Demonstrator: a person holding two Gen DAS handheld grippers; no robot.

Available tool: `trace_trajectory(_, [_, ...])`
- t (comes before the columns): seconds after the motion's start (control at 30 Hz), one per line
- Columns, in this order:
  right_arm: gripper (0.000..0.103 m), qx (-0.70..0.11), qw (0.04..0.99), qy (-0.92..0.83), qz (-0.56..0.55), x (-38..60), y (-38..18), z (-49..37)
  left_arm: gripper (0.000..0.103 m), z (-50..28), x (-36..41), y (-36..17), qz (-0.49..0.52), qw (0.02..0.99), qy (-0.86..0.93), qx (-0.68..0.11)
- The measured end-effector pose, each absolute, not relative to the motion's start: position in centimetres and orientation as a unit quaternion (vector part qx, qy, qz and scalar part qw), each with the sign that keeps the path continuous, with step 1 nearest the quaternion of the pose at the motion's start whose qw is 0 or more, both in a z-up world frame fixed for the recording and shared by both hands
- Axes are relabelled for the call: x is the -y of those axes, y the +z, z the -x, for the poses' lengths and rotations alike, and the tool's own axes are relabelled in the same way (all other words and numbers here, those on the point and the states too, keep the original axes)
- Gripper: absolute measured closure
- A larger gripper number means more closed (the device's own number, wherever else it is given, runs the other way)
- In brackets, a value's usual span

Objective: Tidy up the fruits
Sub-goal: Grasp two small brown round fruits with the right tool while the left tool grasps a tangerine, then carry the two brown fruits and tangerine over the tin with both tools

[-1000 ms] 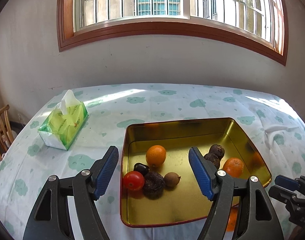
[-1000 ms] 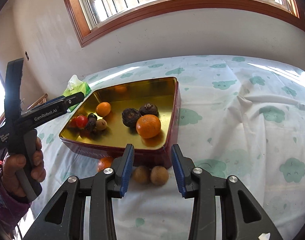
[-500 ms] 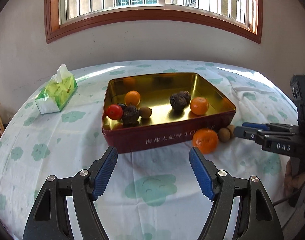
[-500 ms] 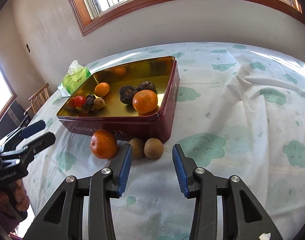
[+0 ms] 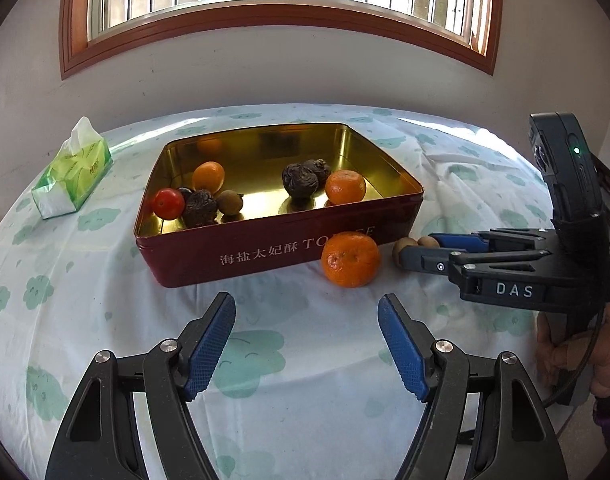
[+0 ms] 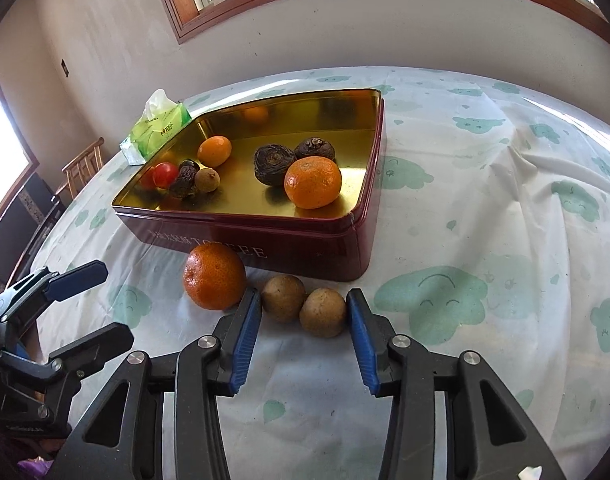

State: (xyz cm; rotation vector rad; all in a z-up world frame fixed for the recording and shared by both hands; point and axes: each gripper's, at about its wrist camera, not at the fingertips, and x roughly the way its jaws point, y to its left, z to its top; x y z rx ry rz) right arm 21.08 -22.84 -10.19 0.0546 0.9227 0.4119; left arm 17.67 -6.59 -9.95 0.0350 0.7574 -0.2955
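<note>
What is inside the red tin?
Inside the red tin lie two oranges, a red tomato, three dark wrinkly fruits, a small brown fruit and something dark, mostly hidden behind the tomato. The near wall hides a strip of the floor.

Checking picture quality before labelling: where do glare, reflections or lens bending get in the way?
Left wrist view: tin floor gleams gold and mirrors the fruit; window frame bows. Right wrist view: sun bleaches the tablecloth at right; the far left edge is blown out. Both are sharp.
</note>
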Motion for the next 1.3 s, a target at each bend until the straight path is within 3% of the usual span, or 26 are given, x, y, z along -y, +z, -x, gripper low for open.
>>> trace_trajectory(0.5, [0.062, -0.426, 0.887, 0.167, -0.059, 27.6, -9.8, -17.4, 0.030, -22.3, 10.1, -11.6, 0.049, 0.906, -0.107, -0.406])
trace_trajectory(0.7, [0.062, -0.431, 0.884, 0.168, -0.061, 27.5, -10.0, -17.5, 0.044, -23.5, 10.7, -12.6, 0.056, 0.898, -0.109, -0.422])
trace_trajectory(0.73, [0.061, -0.434, 0.884, 0.167, -0.059, 27.5, -10.0, -17.6, 0.054, -23.5, 10.7, -12.7, 0.058, 0.897, -0.114, -0.422])
trace_trajectory(0.8, [0.062, -0.435, 0.883, 0.166, -0.055, 27.3, -10.1, -17.6, 0.060, -23.4, 10.6, -12.7, 0.059, 0.897, -0.116, -0.422])
trace_trajectory(1.0, [0.062, -0.443, 0.882, 0.156, -0.044, 26.8, -10.1, -17.7, 0.060, -21.1, 8.8, -12.3, 0.060, 0.902, -0.120, -0.410])
trace_trajectory(1.1, [0.061, -0.452, 0.877, 0.138, -0.089, 26.9, -10.1, -17.5, 0.060, -20.3, 7.0, -12.3, 0.068, 0.903, -0.110, -0.409])
trace_trajectory(1.2, [0.057, -0.451, 0.879, 0.105, -0.116, 26.1, -10.1, -16.7, 0.060, -20.1, 5.3, -12.6, 0.084, 0.900, -0.105, -0.415])
trace_trajectory(1.3, [0.040, -0.450, 0.878, 0.107, -0.126, 25.3, -10.0, -16.1, 0.060, -20.1, 4.6, -12.7, 0.089, 0.899, -0.103, -0.416])
